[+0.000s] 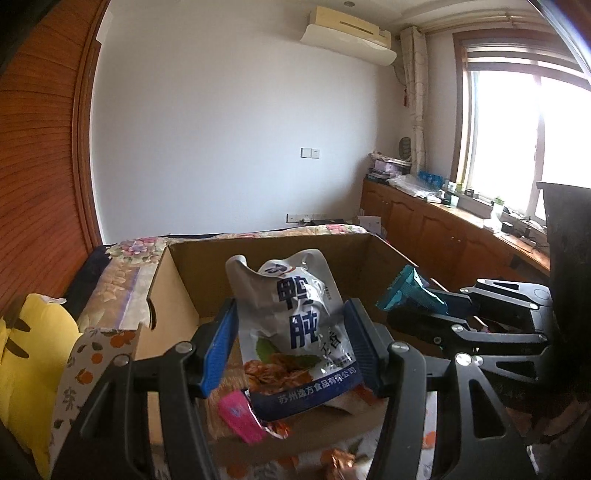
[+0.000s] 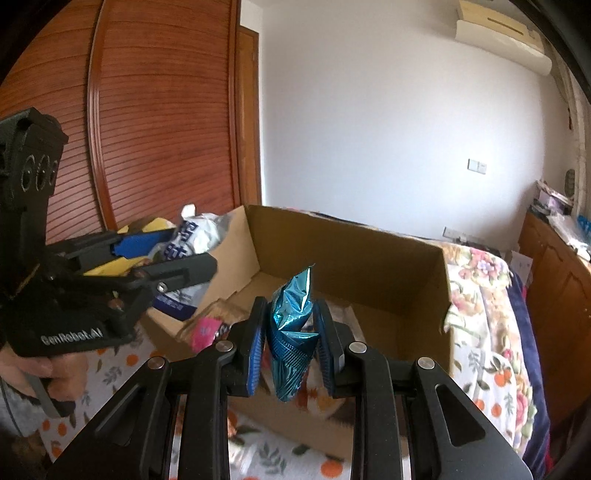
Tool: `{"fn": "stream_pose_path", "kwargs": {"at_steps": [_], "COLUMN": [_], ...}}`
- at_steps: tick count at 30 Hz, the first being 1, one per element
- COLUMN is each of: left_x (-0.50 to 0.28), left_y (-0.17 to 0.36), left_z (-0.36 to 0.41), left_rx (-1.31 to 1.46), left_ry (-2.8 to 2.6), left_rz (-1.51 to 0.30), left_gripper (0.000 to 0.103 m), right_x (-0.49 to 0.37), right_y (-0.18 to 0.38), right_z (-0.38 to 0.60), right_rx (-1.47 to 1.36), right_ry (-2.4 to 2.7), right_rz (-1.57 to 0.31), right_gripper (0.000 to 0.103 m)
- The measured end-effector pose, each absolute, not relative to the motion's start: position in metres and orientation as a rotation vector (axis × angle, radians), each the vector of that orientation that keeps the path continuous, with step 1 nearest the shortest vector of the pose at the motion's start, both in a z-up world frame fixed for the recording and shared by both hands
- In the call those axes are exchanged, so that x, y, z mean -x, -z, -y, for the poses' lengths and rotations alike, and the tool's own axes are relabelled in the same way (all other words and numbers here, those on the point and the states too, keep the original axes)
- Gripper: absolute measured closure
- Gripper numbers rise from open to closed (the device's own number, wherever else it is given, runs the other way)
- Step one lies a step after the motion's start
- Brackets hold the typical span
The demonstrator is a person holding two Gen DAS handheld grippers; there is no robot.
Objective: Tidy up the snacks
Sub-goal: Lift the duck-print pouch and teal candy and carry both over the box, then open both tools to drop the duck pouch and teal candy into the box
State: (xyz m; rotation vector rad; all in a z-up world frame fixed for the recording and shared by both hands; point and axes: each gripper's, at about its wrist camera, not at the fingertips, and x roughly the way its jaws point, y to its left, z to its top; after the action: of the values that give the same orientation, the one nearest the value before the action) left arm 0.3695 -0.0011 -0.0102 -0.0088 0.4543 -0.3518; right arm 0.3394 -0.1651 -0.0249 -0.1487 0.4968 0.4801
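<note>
**Both grippers loaded above the box**

Right now I have a snack in each gripper. Nearest my left camera, the left gripper is clamped on a white snack pouch with blue characters; its blue pads press both sides and the pouch stands upright between them, over the near edge of the cardboard box. Just below it I see a pink wrapper and a flat packet lying in the box.

On the right side, the right gripper is squeezed nearly closed on a crumpled teal foil packet, which sticks up past the pads and hangs down below them. It hovers over the near part of the box.

The box is open-topped and sits on an orange-patterned cloth. A floral quilt lies just beside it, and a yellow cushion lies near its left side.

Farther back there is a wooden slatted door, a white wall, wooden cabinets under a bright window, and an air conditioner high up.
</note>
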Motion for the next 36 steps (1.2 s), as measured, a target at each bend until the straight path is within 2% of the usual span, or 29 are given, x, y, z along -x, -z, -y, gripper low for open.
{"fn": "stream_pose_path", "kwargs": {"at_steps": [15,36], "left_x": [-0.397,-0.401], "left_y": [0.041,0.051], "left_z": [-0.003,-0.003], "left_rx": [0.030,0.008], "left_ry": [0.323,0.293], "left_rz": [-0.494,-0.487], "left_gripper": [0.045,0.044], "right_x": [-0.371,-0.371], "right_y": [0.061,0.064], "right_z": [0.159,0.157], "right_rx": [0.145,0.135], "right_ry": [-0.475,-0.460], "right_rz": [-0.542,-0.525], "right_gripper": [0.078,0.076]}}
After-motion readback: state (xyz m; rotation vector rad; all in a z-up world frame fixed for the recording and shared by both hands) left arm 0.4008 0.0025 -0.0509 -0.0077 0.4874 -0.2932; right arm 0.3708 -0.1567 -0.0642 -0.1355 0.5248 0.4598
